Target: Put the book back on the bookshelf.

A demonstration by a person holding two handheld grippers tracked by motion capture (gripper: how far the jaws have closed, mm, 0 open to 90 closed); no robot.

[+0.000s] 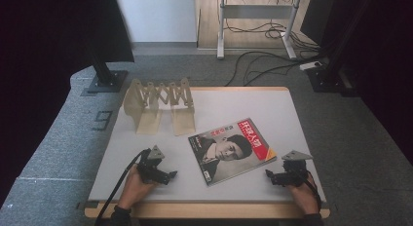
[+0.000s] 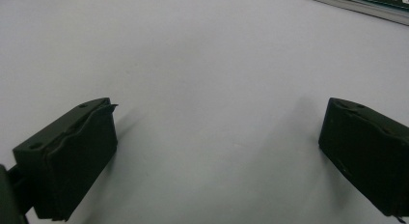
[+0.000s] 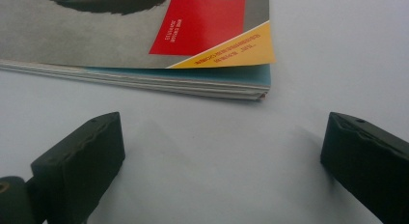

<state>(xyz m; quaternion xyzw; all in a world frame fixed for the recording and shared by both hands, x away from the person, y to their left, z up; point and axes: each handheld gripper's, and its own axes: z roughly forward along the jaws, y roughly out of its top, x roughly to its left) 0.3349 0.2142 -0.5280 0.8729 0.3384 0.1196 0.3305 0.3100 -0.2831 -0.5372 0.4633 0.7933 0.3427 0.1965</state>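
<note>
A magazine (image 1: 232,149) with a grey portrait cover and a red title strip lies flat and skewed on the white tabletop (image 1: 234,104). My left gripper (image 1: 170,176) rests near the front edge, left of the magazine, jaws open over bare table (image 2: 212,89). Its midpoint (image 2: 217,151) holds nothing. My right gripper (image 1: 269,175) sits at the front right, open, pointing at the magazine's near corner. In the right gripper view the magazine's red and yellow corner (image 3: 226,55) lies just beyond my open right gripper (image 3: 222,156), untouched.
A beige folding accordion rack (image 1: 159,105) stands upright at the table's back left. Black stand bases (image 1: 104,81) sit on the grey carpet beyond the table, and cables (image 1: 265,60) trail across the floor behind. A desk frame (image 1: 255,21) stands farther back.
</note>
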